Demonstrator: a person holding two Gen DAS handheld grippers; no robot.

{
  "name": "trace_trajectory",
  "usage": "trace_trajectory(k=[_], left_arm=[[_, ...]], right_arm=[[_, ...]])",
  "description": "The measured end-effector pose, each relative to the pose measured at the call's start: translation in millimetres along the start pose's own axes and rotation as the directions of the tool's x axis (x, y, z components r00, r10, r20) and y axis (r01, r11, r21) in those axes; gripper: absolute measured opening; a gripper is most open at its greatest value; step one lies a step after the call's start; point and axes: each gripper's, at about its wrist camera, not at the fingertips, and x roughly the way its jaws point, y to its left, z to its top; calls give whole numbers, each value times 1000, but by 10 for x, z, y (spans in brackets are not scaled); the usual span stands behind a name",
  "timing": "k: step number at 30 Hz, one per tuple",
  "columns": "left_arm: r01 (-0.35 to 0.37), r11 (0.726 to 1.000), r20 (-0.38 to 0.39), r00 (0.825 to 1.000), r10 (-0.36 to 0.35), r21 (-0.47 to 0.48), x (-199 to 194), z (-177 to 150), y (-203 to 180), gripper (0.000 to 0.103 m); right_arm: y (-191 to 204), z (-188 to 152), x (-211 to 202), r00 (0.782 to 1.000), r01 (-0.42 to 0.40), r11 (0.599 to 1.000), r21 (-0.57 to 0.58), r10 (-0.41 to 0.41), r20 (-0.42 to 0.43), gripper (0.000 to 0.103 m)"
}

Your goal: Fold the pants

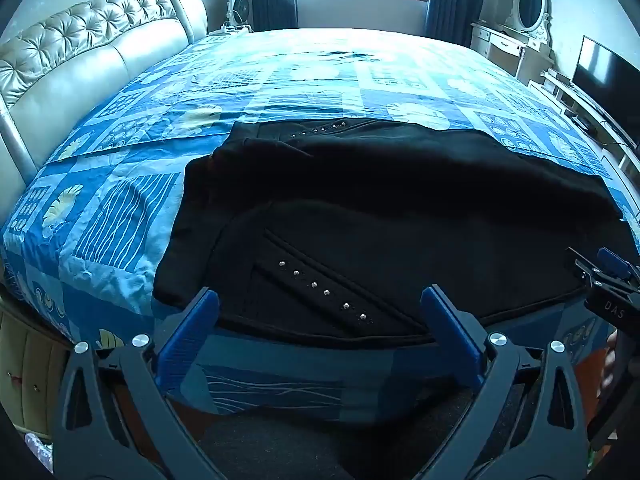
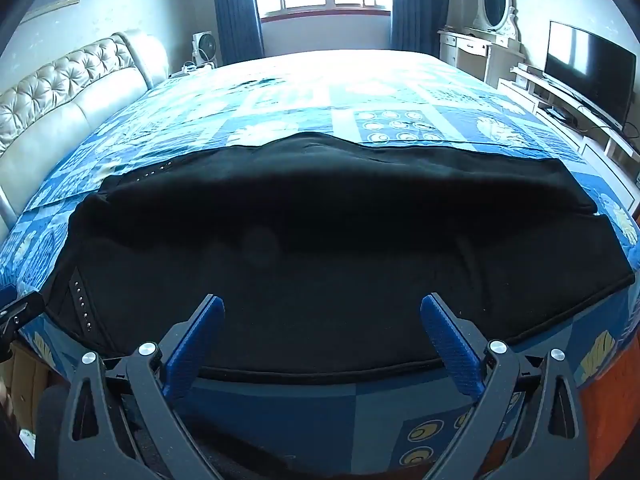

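Note:
Black pants [image 1: 400, 216] lie spread across the near part of the bed, waist to the left with studded pockets [image 1: 320, 288], legs running right. They also fill the right wrist view [image 2: 320, 248]. My left gripper [image 1: 320, 300] is open and empty, over the near waist edge by the studded pocket. My right gripper [image 2: 322, 304] is open and empty, over the near edge of the legs. The right gripper also shows at the right edge of the left wrist view [image 1: 608, 284]; the left one shows at the left edge of the right wrist view [image 2: 16, 312].
The bed has a blue patterned sheet [image 1: 120, 216] and a tufted beige headboard [image 1: 80, 52] on the left. A dressing table with mirror [image 2: 492, 28] and a TV [image 2: 588, 68] stand along the right wall. A fan [image 2: 204, 48] stands by the window.

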Motion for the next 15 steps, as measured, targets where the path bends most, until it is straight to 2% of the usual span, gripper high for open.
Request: trace_trajectory(k=[15], left_arm=[[-2, 1000, 4, 1000, 2, 0, -12, -13, -2, 101]], right_arm=[[-36, -53, -33, 1000, -23, 999, 27, 23, -11, 98]])
